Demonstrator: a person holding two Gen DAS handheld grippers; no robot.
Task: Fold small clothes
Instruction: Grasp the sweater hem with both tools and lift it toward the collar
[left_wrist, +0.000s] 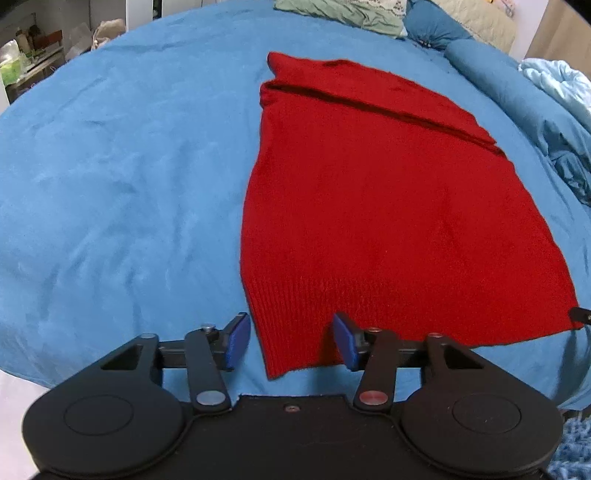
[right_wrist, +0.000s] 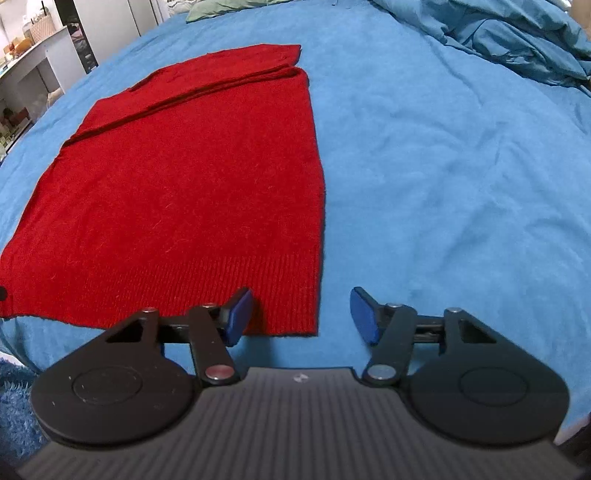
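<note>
Sweater (left_wrist: 388, 206) lying flat on blue bedsheet (left_wrist: 129, 184), sleeves already lying folded across far end. Left gripper (left_wrist: 291, 341) and right gripper (right_wrist: 301, 314) both gaping wide, empty, straddling near hem corners. Likely next: pinching both corners, lifting hem toward collar.
</note>
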